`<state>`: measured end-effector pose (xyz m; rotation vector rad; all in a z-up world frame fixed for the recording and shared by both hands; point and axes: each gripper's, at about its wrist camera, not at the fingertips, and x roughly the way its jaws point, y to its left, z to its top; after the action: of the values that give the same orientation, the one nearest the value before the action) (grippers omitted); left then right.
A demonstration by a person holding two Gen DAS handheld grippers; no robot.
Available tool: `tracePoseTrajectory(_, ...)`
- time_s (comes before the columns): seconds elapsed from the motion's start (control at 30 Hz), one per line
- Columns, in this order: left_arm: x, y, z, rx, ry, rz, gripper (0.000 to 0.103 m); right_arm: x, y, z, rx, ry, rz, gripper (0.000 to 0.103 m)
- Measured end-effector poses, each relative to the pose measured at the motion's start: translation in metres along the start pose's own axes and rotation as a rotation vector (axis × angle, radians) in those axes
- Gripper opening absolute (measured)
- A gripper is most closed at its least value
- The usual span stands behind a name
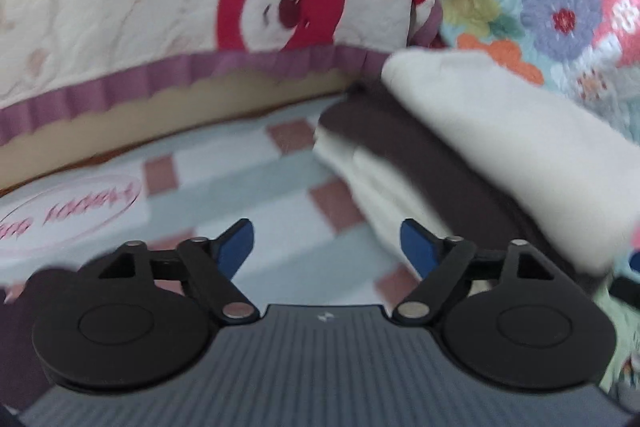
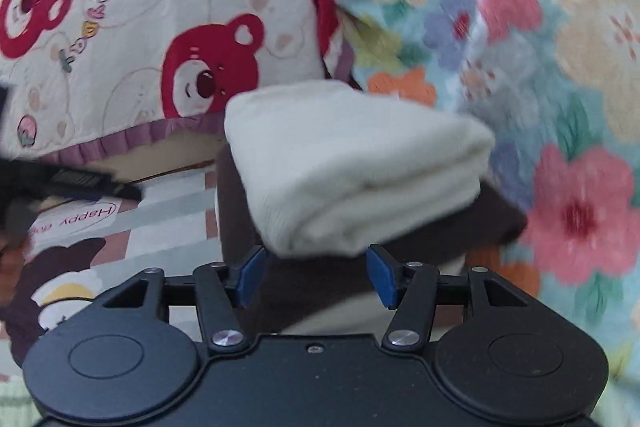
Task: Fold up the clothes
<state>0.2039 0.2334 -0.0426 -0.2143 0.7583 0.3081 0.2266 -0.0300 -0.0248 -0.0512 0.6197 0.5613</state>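
Folded cream garment [image 2: 352,167] on top of a dark brown garment [image 2: 320,287], with more cream cloth [image 1: 372,179] showing beneath the brown in the left wrist view: a small stack on the checked bedsheet [image 1: 248,179], close under the bear-print pillow [image 2: 160,39] and against the flowered quilt [image 2: 560,107]. Likely soft, thick and light, knit or fleece by the look; apt to sag and to spring open out of its folds if lifted by one corner, and layers likely to slide over each other. Best taken low at the rounded folded edge nearest the right gripper [image 2: 316,275], pinching all layers at once, or supported from two sides. Right gripper with jaws apart, nothing between the blue pads [image 2: 250,277], the cream fold just beyond the tips. Left gripper [image 1: 328,247] likewise spread wide and empty, over the sheet just beside the stack. Hard to tell: what kind of garments these are, how many lie in the pile, and whether the cream layers are one piece or two. Far side of the stack hidden by its own bulk; its right end cut off in the left view. Both pictures smeared by motion, especially the quilt. Dark object [image 2: 80,183] at the left edge of the right view probably the other gripper, not certain.
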Motion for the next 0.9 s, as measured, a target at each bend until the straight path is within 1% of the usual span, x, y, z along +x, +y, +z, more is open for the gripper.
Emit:
tracePoseTrajectory(0.03,-0.012,-0.003,-0.008,0.012,0.013,0.016,0.090,-0.008,0.001,-0.003,0.026,-0.006,0.007,0.061)
tracePoseTrajectory(0.07,-0.024,-0.005,-0.017,0.022,0.026,0.025,0.094,-0.017,0.004,-0.007,0.050,-0.012,0.015,0.062)
tracePoseTrajectory(0.13,-0.048,-0.010,-0.032,0.035,0.047,0.033,0.096,-0.039,0.011,-0.012,0.086,-0.019,0.035,0.064)
tracePoseTrajectory(0.2,-0.072,-0.013,-0.043,0.047,0.068,0.002,0.099,-0.061,0.018,-0.018,0.092,-0.021,0.045,0.068)
tracePoseTrajectory(0.3,-0.106,-0.017,-0.057,0.078,0.101,-0.052,0.100,-0.087,0.034,-0.024,0.050,-0.004,0.028,0.070)
tracePoseTrajectory(0.37,-0.125,-0.019,-0.067,0.089,0.096,-0.069,0.103,-0.103,0.038,-0.029,0.045,-0.002,0.010,0.071)
tracePoseTrajectory(0.43,-0.143,-0.020,-0.077,0.092,0.084,-0.078,0.103,-0.118,0.042,-0.033,0.048,0.002,-0.010,0.076)
tracePoseTrajectory(0.5,-0.161,-0.020,-0.087,0.097,0.078,-0.087,0.103,-0.132,0.047,-0.037,0.050,0.005,-0.030,0.077)
tracePoseTrajectory(0.57,-0.173,-0.023,-0.095,0.117,0.090,-0.095,0.103,-0.145,0.053,-0.039,0.026,0.005,-0.053,0.078)
tracePoseTrajectory(0.6,-0.179,-0.025,-0.098,0.122,0.091,-0.093,0.103,-0.152,0.055,-0.038,0.022,-0.006,-0.060,0.080)
tracePoseTrajectory(0.67,-0.191,-0.029,-0.105,0.119,0.088,-0.091,0.103,-0.165,0.056,-0.036,0.032,-0.019,-0.056,0.084)
tracePoseTrajectory(0.73,-0.200,-0.033,-0.110,0.115,0.091,-0.094,0.103,-0.174,0.056,-0.033,0.041,-0.012,-0.038,0.084)
tracePoseTrajectory(0.83,-0.211,-0.038,-0.117,0.110,0.097,-0.099,0.103,-0.189,0.060,-0.032,0.016,-0.006,-0.045,0.086)
tracePoseTrajectory(0.9,-0.216,-0.041,-0.121,0.110,0.103,-0.099,0.103,-0.198,0.061,-0.032,-0.002,-0.002,-0.052,0.090)
